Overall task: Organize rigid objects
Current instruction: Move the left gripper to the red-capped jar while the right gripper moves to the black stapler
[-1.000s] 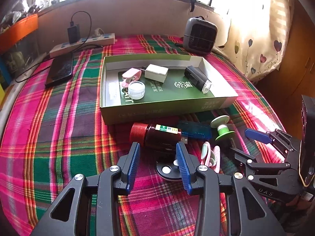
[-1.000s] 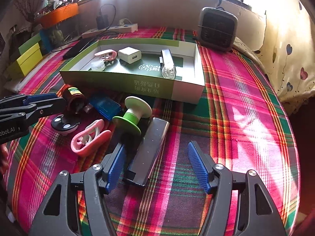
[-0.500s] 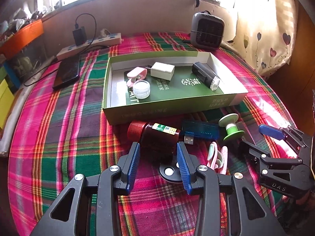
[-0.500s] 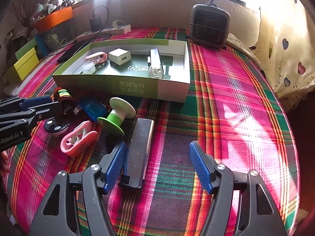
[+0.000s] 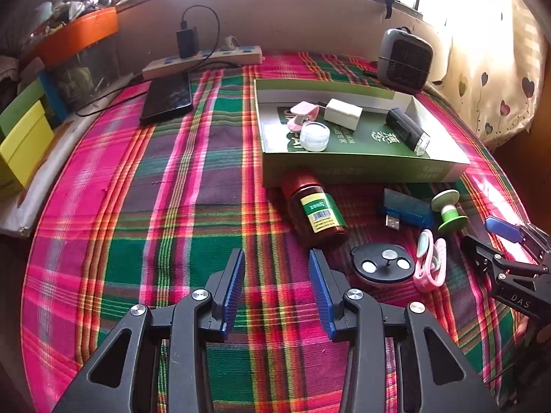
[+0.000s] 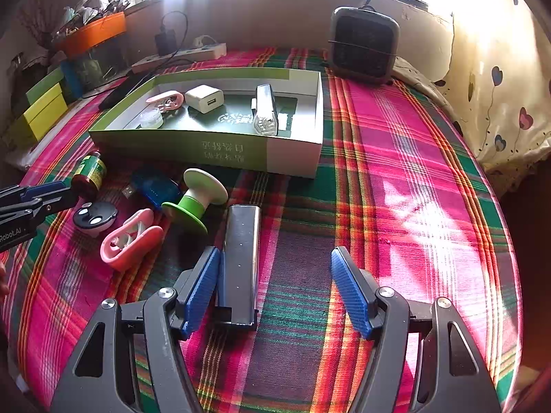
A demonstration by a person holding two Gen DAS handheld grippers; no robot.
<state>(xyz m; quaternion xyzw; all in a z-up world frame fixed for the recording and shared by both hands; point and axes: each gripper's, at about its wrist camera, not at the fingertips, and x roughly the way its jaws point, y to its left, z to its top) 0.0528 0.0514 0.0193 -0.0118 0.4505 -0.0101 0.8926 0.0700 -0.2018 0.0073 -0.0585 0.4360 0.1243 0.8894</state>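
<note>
While the left gripper [image 5: 277,287] hangs over bare plaid cloth [image 5: 193,206] with its jaws apart and nothing between them, the right gripper [image 6: 275,292] stands wide open around the near end of a long dark bar [image 6: 241,258], whose side lies just beside the left pad without being clamped. Beyond them a brown bottle [image 5: 316,211], a black disc [image 5: 382,263], a pink clip [image 6: 129,239], a blue USB stick [image 6: 155,187] and a green-and-white spool [image 6: 196,199] lie loose on the cloth. Farther back the green box [image 6: 179,146] holds a white charger [image 6: 205,98], a small clear jar [image 5: 314,136], another pink clip [image 5: 301,115] and a black flashlight [image 5: 408,130].
</note>
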